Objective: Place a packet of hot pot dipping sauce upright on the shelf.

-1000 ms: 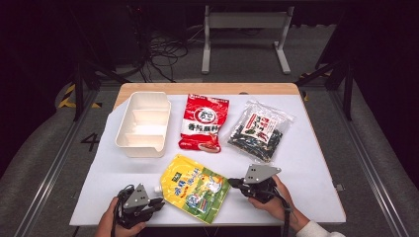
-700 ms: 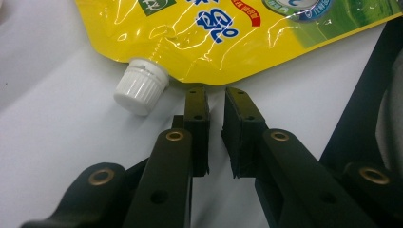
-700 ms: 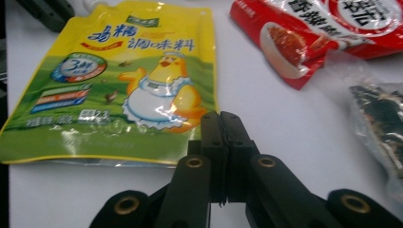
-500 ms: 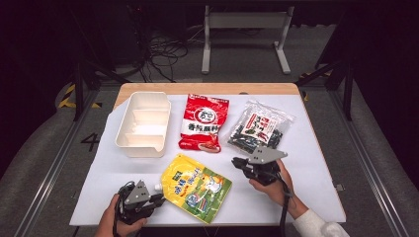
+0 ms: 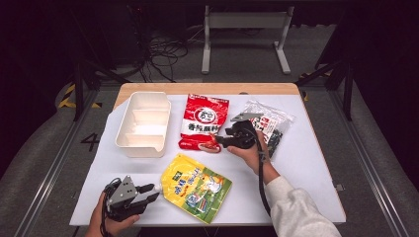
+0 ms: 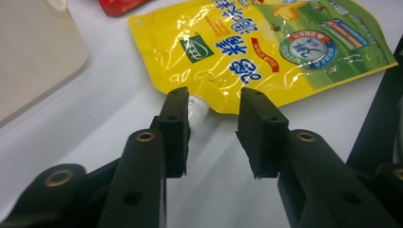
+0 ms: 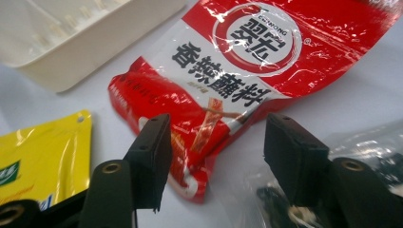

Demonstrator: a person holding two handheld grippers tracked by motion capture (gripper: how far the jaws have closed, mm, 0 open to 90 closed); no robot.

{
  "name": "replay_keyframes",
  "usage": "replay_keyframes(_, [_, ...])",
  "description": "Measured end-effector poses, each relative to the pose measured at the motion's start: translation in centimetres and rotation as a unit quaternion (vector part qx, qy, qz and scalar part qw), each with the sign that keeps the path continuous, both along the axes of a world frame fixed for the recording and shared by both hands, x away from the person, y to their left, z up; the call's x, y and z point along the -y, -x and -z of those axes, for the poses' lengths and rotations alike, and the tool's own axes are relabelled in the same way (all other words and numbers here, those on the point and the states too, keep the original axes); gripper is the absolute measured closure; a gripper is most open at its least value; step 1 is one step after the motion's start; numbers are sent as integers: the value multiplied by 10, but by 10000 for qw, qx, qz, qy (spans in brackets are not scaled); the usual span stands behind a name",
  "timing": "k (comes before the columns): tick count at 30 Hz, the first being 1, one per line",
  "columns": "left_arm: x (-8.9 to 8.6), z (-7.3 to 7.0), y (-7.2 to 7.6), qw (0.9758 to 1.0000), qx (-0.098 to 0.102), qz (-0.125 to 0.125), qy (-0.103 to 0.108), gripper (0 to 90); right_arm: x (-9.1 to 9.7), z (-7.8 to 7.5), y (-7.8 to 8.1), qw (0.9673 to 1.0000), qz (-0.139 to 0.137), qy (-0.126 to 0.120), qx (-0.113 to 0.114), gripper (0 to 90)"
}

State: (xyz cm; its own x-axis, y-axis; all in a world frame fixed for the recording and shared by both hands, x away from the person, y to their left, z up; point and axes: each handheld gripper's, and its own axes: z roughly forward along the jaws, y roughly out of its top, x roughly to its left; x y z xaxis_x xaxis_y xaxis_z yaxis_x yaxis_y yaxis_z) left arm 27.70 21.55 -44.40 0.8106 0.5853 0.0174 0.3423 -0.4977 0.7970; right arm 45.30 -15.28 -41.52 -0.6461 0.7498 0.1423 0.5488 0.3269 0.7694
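A yellow spouted pouch (image 5: 196,184) lies flat near the table's front. My left gripper (image 5: 149,192) rests at its left corner. Its jaws have just been opening and stand open, with the pouch's white spout cap (image 6: 197,107) by the left jaw's tip (image 6: 174,119). A red seasoning pouch (image 5: 205,120) lies mid-table. My right gripper (image 5: 217,143) hovers at its near right corner; its jaws have just been opening and stand open, with that red corner (image 7: 199,142) between them, untouched. The left gripper's midpoint (image 6: 214,128) is over bare table, the right gripper's (image 7: 216,152) over the red pouch.
A white divided tray (image 5: 126,136) stands at the left back, beside the red pouch. A clear bag of dark dried food (image 5: 274,123) lies under the right hand's far side. The white table top (image 5: 306,168) has free room at the right.
The right gripper left the yellow pouch's right edge, moved away from the person to the red pouch's near corner, and opened. The left gripper stayed put and its jaws parted.
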Motion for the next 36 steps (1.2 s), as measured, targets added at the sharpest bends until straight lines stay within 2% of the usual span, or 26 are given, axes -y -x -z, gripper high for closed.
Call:
replay_keyframes(2, [-2, -1, -2, 10000, 7, -27, 14, 632, -7, 4, -9, 9998, 115, -77, -171, 386])
replay_keyframes(3, [-2, -1, -2, 10000, 7, -27, 14, 624, -7, 4, -9, 9998, 115, -77, -171, 386])
replay_keyframes(4, [-2, -1, -3, 10000, -16, -57, 17, 620, -14, 9, -18, 9993, 151, -17, -336, 361])
replay_keyframes(5, [-2, -1, -4, 10000, -6, -52, 31, 620, -14, 9, -18, 9993, 151, -17, -336, 361])
replay_keyframes(9, [-2, -1, -5, 10000, -17, -1, 55, 605, -24, 21, -31, 9971, 380, 117, -655, 304])
replay_keyframes(13, [0, 1, -6, 9999, -100, 42, 56, 588, -25, 28, -38, 9932, 712, -124, -909, 276])
replay_keyframes(14, [0, 1, -6, 9999, -115, 52, 34, 582, -27, 29, -40, 9920, 678, -211, -1040, 279])
replay_keyframes(18, [3, 1, -7, 9998, -114, 128, 32, 569, -32, 32, -46, 9886, 670, -430, -1278, 356])
replay_keyframes(24, [5, 2, -10, 9998, -186, 99, 25, 530, -30, 32, -45, 9859, 827, -667, -1290, 648])
replay_keyframes(25, [5, 2, -10, 9998, -186, 99, 25, 525, -30, 32, -45, 9859, 827, -667, -1290, 648])
replay_keyframes(26, [6, 2, -10, 9998, -193, 90, 32, 521, -29, 31, -44, 9868, 796, -656, -1246, 713])
replay_keyframes(30, [6, 0, -14, 9998, -174, -6, 37, 440, -30, 29, -42, 9891, 725, -607, -1126, 769])
replay_keyframes(31, [6, 0, -16, 9997, -219, -110, 53, 440, -30, 29, -41, 9898, 699, -591, -1088, 780])
replay_keyframes(33, [5, -1, -20, 9992, -312, -214, 134, 378, -31, 27, -38, 9920, 632, -537, -951, 802])
replay_keyframes(35, [5, -2, -22, 9990, -256, -359, 96, 272, -30, 27, -34, 9932, 546, -572, -853, 808])
replay_keyframes(36, [4, -3, -24, 9988, -265, -376, 188, 264, -28, 27, -32, 9937, 509, -602, -795, 810])
